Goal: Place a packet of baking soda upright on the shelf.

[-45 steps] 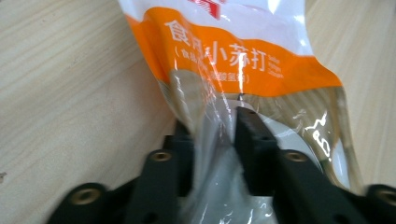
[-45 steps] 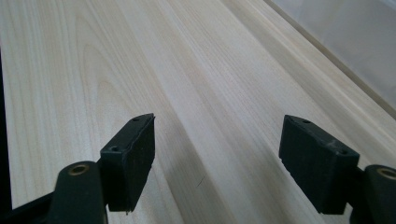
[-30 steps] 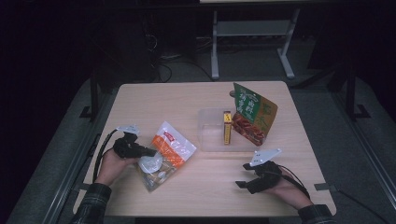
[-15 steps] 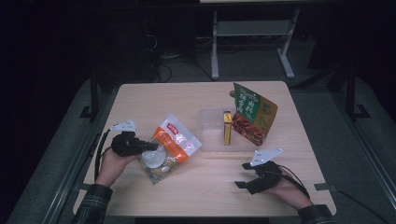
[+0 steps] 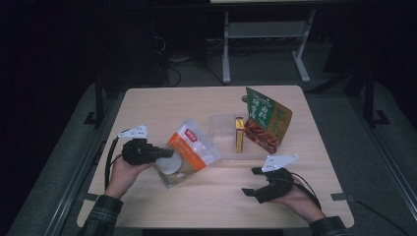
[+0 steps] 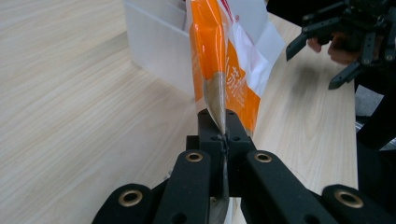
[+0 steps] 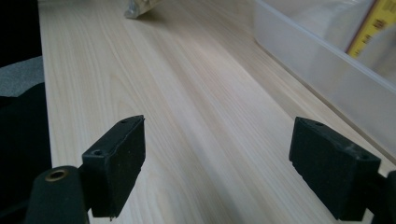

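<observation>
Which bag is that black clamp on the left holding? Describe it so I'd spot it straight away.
Start at the clear bin in the middle of the wooden table, then look to its left. There the left gripper pinches the edge of a snack bag. It is orange and white with a clear window, unlike the green bag leaning at the bin's right.

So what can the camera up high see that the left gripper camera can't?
The high view alone gives the green and red pouch leaning in the clear bin, the yellow box and both of the person's forearms. The left gripper view alone gives the close-up of the left gripper pinching the bag's edge between its shut jaws. Both give the orange and white snack bag, the open right gripper and the wooden table.
</observation>
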Available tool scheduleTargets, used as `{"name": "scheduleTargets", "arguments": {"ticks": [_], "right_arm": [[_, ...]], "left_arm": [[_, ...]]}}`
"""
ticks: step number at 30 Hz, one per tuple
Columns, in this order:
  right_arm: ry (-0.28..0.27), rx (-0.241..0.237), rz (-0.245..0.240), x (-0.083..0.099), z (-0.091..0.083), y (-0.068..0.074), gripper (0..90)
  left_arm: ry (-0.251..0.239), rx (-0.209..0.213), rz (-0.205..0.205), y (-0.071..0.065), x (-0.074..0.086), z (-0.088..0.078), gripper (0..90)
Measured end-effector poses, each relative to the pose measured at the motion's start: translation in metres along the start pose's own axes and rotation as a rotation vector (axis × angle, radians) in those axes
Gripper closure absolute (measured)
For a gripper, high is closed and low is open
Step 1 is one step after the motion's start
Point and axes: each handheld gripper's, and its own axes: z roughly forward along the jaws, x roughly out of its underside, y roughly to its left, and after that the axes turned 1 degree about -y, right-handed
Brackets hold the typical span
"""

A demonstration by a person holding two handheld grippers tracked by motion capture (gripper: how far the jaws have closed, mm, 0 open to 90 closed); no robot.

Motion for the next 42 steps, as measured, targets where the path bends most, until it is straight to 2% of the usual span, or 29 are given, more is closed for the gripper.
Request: {"name": "scheduleTargets", "arguments": {"ticks": [3,8,13,16,19,20,21,24,28,30,37,42], "right_arm": [[-0.013,-0.021,-0.005,-0.007,0.007,0.003,19.1],[-0.081,-0.05,-0.004,-0.024,0.016,0.006,21.3],[-0.138,-0.086,-0.006,-0.039,0.026,0.011,23.1],[-0.181,-0.112,0.019,-0.047,0.03,0.012,24.5],[-0.219,-0.118,0.026,-0.054,0.035,0.012,28.4],[-0.23,-0.115,0.03,-0.055,0.037,0.011,30.6],[-0.245,-0.13,0.038,-0.057,0.039,0.01,33.5],[-0.278,-0.153,0.051,-0.061,0.044,0.01,43.6],[-0.289,-0.183,0.072,-0.065,0.052,0.009,54.9],[-0.294,-0.189,0.085,-0.066,0.054,0.009,64.7],[-0.322,-0.221,0.101,-0.067,0.054,0.007,87.0],[-0.31,-0.233,0.066,-0.069,0.052,0.008,89.9]], "left_arm": [[-0.009,0.014,0.003,-0.004,-0.003,0.001,89.6],[-0.025,0.037,0.007,-0.012,-0.008,0.006,89.5],[-0.02,0.059,0.02,-0.02,-0.011,0.012,89.5],[-0.024,0.068,0.019,-0.024,-0.012,0.015,89.6],[-0.027,0.08,0.017,-0.027,-0.013,0.019,89.6],[-0.023,0.082,0.027,-0.027,-0.014,0.019,89.5],[-0.027,0.085,0.017,-0.029,-0.014,0.021,89.5],[-0.023,0.089,0.025,-0.031,-0.015,0.023,89.5],[-0.032,0.091,0.029,-0.034,-0.015,0.024,89.5],[-0.033,0.092,0.029,-0.034,-0.016,0.024,89.5],[-0.042,0.079,0.02,-0.033,-0.015,0.024,89.4],[-0.033,0.071,0.019,-0.032,-0.013,0.026,89.2]]}}
